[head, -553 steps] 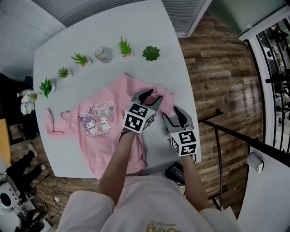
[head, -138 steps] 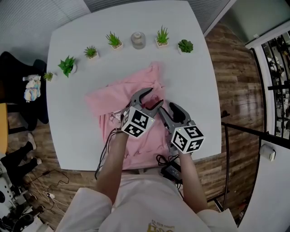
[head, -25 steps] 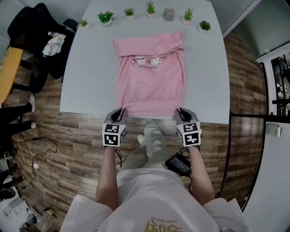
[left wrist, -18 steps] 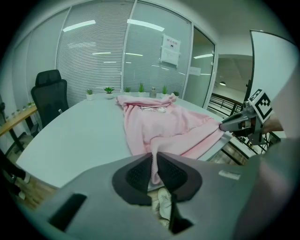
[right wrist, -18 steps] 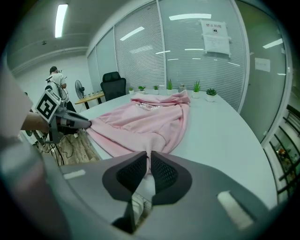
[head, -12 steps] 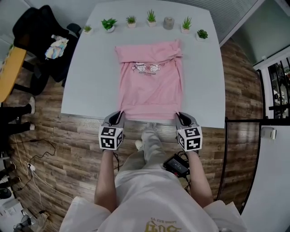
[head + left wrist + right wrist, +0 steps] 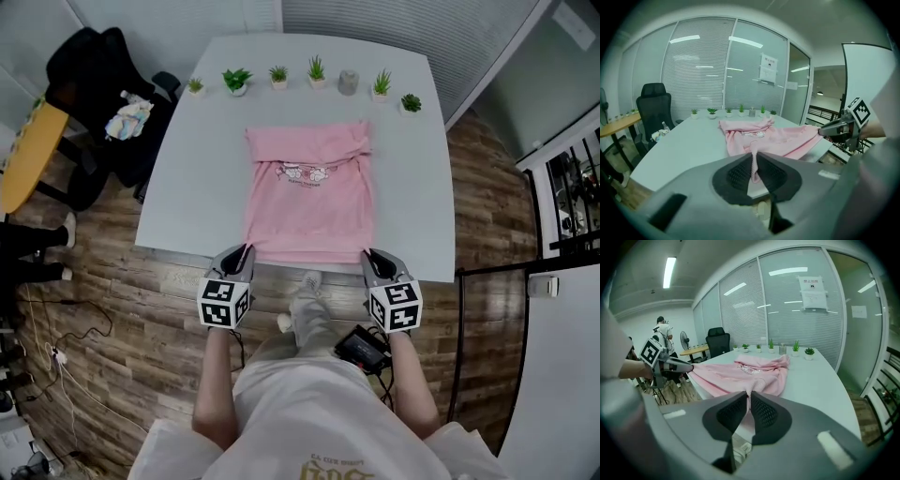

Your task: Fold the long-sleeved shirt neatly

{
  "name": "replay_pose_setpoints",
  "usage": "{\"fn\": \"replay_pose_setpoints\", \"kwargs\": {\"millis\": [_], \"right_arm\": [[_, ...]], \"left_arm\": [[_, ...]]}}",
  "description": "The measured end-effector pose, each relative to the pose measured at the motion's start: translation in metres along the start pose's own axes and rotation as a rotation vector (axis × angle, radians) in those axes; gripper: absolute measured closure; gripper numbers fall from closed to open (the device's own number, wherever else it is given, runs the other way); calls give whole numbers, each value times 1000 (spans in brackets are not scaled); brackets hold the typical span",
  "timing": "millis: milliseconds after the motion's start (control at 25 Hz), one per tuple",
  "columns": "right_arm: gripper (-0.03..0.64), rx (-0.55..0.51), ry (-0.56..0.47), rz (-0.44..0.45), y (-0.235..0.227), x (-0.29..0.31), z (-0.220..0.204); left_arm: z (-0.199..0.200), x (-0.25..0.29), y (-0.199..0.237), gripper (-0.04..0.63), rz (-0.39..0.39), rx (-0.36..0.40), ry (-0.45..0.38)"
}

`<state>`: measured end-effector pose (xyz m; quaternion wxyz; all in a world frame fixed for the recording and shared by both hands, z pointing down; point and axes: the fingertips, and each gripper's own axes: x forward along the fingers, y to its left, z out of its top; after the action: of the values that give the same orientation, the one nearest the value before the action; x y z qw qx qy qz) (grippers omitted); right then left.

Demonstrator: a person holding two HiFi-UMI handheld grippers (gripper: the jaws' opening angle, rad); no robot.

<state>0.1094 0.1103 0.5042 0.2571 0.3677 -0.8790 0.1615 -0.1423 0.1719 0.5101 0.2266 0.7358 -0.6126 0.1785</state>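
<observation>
Your left gripper [image 7: 246, 251] is clamped on the near left corner of the pink long-sleeved shirt [image 7: 309, 197]. In the left gripper view a thin fold of pink cloth runs straight down between the dark ribbed pads, and the jaws are nearly together on it. Your right gripper [image 7: 367, 255] does the same at the near right corner: its jaws pinch a narrow ridge of the hem, with pink cloth showing above and below the pads.

The hem stretches between the two grippers, just at the near edge of the white table [image 7: 197, 169]. From there the shirt runs away from you across the tabletop as a rough rectangle, print side up, with the small cartoon print [image 7: 302, 172] towards the far end. The far end is bunched, with a thicker roll of cloth at its right corner. No sleeve sticks out at either side.

Both grippers point forward and down towards the table edge, with their marker cubes towards you.

Along the far edge of the table stands a row of small potted plants [image 7: 236, 80], with a grey jar [image 7: 348, 82] among them, well apart from the shirt. A black office chair [image 7: 94, 103] stands to the left of the table, beside a yellow tabletop [image 7: 23, 155]. On the wooden floor [image 7: 141, 300] near your right leg lies a black power adapter [image 7: 361, 347].
</observation>
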Motion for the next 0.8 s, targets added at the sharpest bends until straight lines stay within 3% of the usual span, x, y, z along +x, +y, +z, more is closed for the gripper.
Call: {"fn": "replay_pose_setpoints", "kwargs": {"millis": [160, 400, 800], "right_arm": [[578, -47, -22, 21, 6, -21, 11], [578, -47, -58, 18, 11, -46, 21], [577, -9, -136, -9, 13, -52, 56]], "left_arm": [[8, -22, -3, 561, -12, 16, -11], [24, -48, -12, 563, -42, -68, -87], [54, -56, -5, 563, -45, -61, -153]]}}
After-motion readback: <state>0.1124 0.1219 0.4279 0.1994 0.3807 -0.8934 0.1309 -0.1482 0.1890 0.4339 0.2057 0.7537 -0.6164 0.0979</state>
